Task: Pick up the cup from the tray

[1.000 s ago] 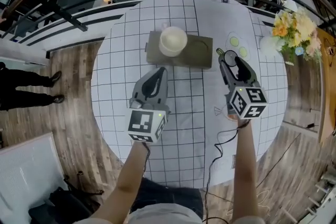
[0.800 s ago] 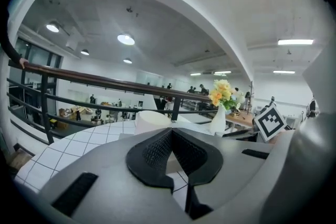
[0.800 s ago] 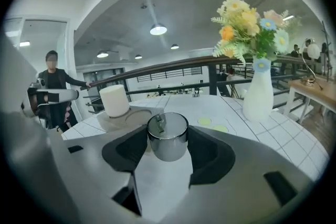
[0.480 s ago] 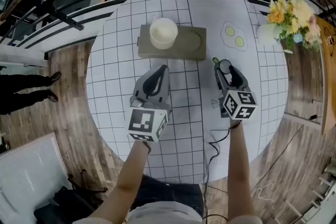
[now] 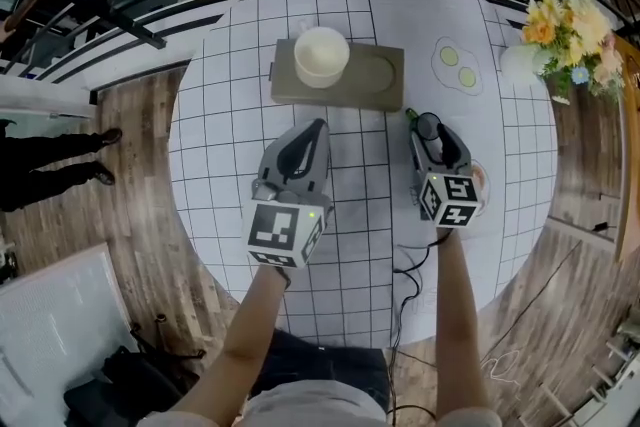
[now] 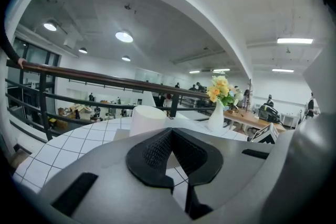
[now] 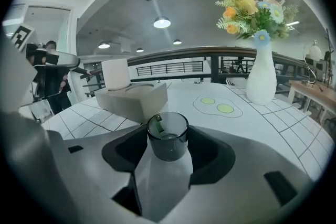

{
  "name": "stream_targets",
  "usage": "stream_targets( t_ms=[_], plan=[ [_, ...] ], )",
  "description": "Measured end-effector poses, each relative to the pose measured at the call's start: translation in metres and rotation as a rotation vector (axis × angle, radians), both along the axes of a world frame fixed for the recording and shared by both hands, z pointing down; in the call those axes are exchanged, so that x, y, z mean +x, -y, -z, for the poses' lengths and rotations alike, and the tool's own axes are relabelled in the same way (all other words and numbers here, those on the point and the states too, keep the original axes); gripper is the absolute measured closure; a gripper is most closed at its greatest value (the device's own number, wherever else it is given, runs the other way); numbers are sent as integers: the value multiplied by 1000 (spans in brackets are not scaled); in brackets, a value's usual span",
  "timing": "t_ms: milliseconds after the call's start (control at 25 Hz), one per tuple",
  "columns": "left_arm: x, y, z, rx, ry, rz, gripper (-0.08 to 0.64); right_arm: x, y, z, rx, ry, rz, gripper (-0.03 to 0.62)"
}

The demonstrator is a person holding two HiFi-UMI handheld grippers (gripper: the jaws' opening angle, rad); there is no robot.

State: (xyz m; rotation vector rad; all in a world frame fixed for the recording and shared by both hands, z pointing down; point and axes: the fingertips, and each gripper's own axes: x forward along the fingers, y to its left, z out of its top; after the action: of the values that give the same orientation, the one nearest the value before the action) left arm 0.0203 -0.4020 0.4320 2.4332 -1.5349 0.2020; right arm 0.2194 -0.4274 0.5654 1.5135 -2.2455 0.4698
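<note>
Head view shows a round table (image 5: 230, 115) under a grid cloth, with a grey tray (image 5: 385, 80) on its far side. A white cup (image 5: 322, 56) stands on the tray's left end, and the round hollow at the tray's right end is bare. The right gripper (image 5: 427, 123) hangs near the tray's near right corner. Its jaws pinch a small dark cup (image 7: 168, 136), upright, one jaw on each side. Whether the cup's base touches the cloth cannot be told.

The left gripper (image 5: 318, 127) sits just near of the tray with its jaws pressed together and nothing between them. Its own view has the white cup straight ahead.

By the look of it, the dark cup is already lifted off the tray and the grip only needs holding steady. If the white cup is wanted too, the left jaws must first spread wide, then move forward around its wall.
</note>
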Motion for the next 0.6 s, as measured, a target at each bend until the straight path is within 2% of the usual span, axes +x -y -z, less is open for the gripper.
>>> stream_targets(
  t_ms=[280,440,600],
  plan=[
    [-6,-1,1,0,-2,6,554,0,-1,0,5,-7,3,359],
    [-8,-2,6,10,-14,13,553,3,0,19,56,4,-21,357],
    [-9,-4,17,32,-27,12,554,-1,-10,64,142,59,-46,359]
  ],
)
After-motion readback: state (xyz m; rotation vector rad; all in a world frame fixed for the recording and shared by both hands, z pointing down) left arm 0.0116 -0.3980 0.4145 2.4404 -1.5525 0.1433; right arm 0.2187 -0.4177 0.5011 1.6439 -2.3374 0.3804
